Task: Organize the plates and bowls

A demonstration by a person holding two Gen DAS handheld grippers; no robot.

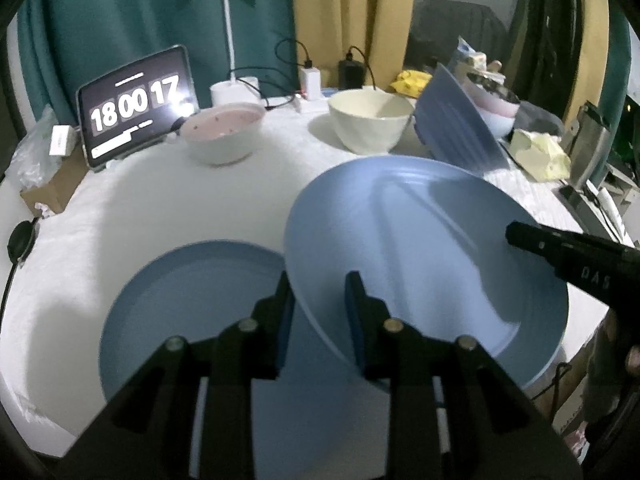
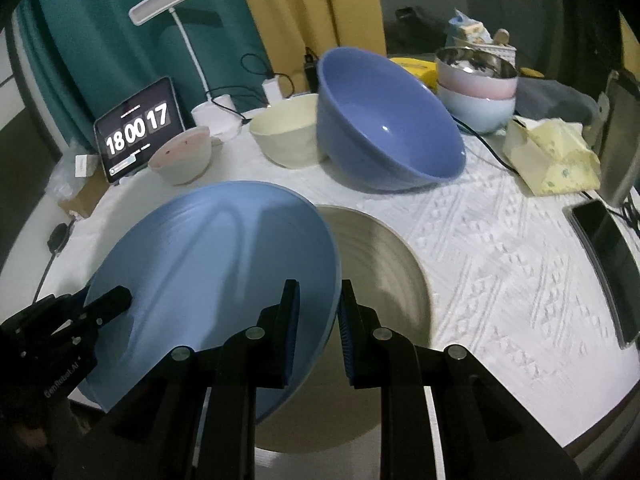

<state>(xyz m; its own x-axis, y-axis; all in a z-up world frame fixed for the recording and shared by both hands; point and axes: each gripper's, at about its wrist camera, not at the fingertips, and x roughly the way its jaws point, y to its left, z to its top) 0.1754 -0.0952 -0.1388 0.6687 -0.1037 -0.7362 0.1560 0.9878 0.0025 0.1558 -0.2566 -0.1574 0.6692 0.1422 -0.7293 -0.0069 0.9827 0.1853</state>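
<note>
Light-blue plate (image 1: 420, 248), the one being moved, is held up off the table and tilted, carried by both grippers on opposite edges. In the left wrist view the left gripper (image 1: 320, 320) has its pads closed on the plate's near-left rim, one pad above the rim and one below. In the right wrist view the right gripper (image 2: 318, 328) is clamped the same way on the plate's right rim, while the other gripper's black finger shows on the far left edge.

The relation that matters lies down and to the left of the held plate: a second blue plate (image 1: 192, 312) rests flat on the white tablecloth (image 1: 160, 200), partly under the held plate's left edge. Judging by that, stacking calls for shifting the held plate leftward, levelling it, then lowering it centred. The left hand is the nearer to that target. On the other side, a beige plate (image 2: 384, 264) lies flat beneath the held plate's right rim.

Farther back stand a pink bowl (image 1: 224, 132), a cream bowl (image 1: 370, 124) and a tilted blue bowl (image 2: 384, 120), with a clock tablet (image 1: 136, 108) behind.
</note>
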